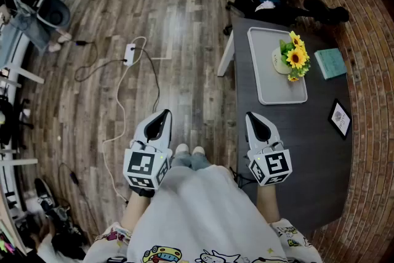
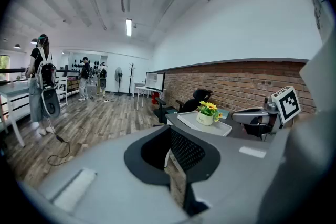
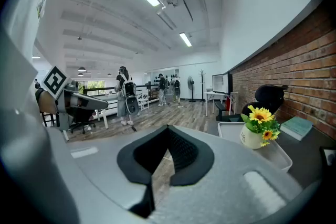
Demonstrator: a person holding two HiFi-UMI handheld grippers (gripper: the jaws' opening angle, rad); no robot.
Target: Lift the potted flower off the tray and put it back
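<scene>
Left gripper (image 1: 164, 114) and right gripper (image 1: 252, 116), both closed and empty, are held well short of the tray (image 1: 271, 93) on the dark table (image 1: 295, 160), where the potted flower (image 1: 287, 60) stands upright; grasping its blooms rather than its pot would likely topple it.

Two hand-held grippers side by side, both closed and empty.

The grey plastic left gripper (image 1: 164, 115), black-padded along its jaws, and the matching right gripper (image 1: 250, 116) are held out in front of the person's waist. They sit well apart and roughly parallel, tips pointing forward and slightly downward. Each pair of jaws is pressed together with nothing between them. The left forearm (image 1: 136, 209) and right forearm (image 1: 266, 200) run straight back from the grippers to the body.
</scene>
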